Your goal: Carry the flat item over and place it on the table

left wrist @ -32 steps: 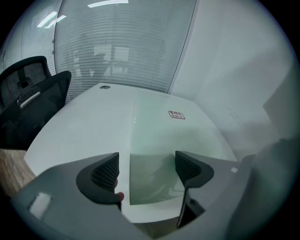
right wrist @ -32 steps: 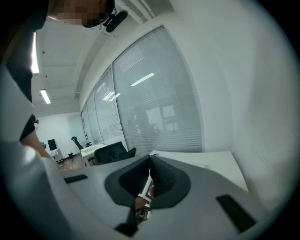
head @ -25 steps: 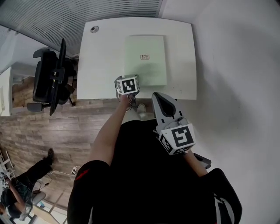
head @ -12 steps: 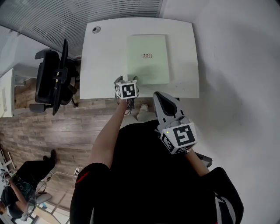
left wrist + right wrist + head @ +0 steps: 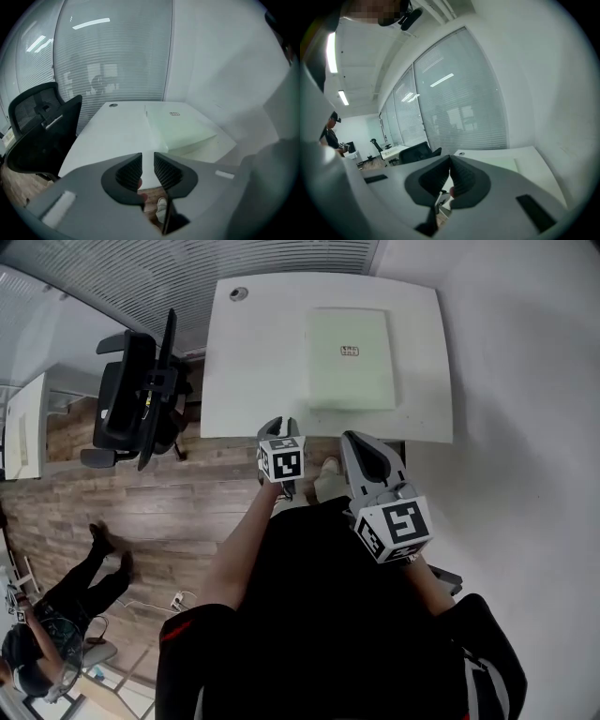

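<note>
The flat pale green item (image 5: 349,357) lies on the white table (image 5: 253,362), with a small label on top; in the left gripper view this item (image 5: 180,127) rests ahead and to the right. My left gripper (image 5: 281,424) hangs just off the table's near edge, over the wooden floor. Its jaws (image 5: 147,155) have just been closing and now stand a narrow gap apart with nothing between them. My right gripper (image 5: 356,439) is beside it, also short of the table edge. Its tips (image 5: 450,158) meet with nothing held.
A black office chair (image 5: 141,390) stands left of the table, also the chair (image 5: 42,136) in the left gripper view. A round grommet (image 5: 238,293) sits at the table's far left corner. A white wall runs along the right, slatted glass behind. A person (image 5: 37,634) is at lower left.
The left gripper has pulled back from the item's near corner to beyond the table edge, and its jaws have narrowed. The right gripper has shifted slightly. The item stays on the table.
</note>
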{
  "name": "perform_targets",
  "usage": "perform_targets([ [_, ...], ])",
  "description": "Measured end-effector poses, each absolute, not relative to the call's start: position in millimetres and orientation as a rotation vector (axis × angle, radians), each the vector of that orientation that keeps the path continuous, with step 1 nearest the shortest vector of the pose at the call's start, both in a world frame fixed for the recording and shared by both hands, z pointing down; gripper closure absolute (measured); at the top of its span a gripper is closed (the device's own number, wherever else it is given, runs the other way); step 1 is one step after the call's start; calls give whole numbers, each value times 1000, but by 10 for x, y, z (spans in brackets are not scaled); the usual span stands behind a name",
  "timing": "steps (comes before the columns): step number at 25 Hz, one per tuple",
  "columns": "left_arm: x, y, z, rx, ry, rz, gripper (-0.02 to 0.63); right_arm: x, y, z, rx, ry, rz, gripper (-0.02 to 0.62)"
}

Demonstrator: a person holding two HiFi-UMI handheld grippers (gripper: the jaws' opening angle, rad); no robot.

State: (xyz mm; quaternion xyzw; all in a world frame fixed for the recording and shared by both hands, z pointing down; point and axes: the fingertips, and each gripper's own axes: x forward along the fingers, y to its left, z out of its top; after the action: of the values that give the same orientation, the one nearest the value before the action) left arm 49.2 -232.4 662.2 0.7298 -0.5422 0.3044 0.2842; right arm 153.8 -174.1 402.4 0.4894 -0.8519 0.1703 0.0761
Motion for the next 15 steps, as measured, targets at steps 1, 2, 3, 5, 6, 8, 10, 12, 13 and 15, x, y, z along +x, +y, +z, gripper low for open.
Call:
perform_targets([
  [1, 411, -2266, 6590, 1953, -1459, 813, 534, 1463, -1707, 4020, 1465, -2555, 512, 594],
  [2, 338, -2205, 6558, 1957, -1463, 810, 552, 1386, -1670, 4017, 1461, -2557, 514, 594],
  [3, 276, -2142, 6528, 1962, -1462, 801, 566, 1309, -1632, 4015, 1457, -2559, 514, 594],
  [5, 172, -2019, 6459, 1976, -1450, 761, 592, 1154, -1555, 4005, 1452, -2564, 510, 594],
  [6, 120, -1962, 6409, 1982, -1444, 734, 600, 1075, -1517, 3997, 1449, -2569, 507, 594],
  [8, 15, -1850, 6273, 1994, -1435, 683, 600, 913, -1442, 3976, 1439, -2577, 501, 594],
  [10, -85, -1742, 6115, 2014, -1441, 637, 600, 761, -1355, 3963, 1428, -2583, 499, 594],
  [12, -165, -1638, 5939, 2048, -1450, 591, 600, 634, -1260, 3961, 1422, -2584, 496, 594],
  [13, -195, -1587, 5846, 2065, -1447, 563, 600, 580, -1213, 3961, 1422, -2583, 495, 594],
  [15, -254, -1487, 5645, 2089, -1434, 485, 600, 481, -1118, 3956, 1425, -2582, 490, 594],
])
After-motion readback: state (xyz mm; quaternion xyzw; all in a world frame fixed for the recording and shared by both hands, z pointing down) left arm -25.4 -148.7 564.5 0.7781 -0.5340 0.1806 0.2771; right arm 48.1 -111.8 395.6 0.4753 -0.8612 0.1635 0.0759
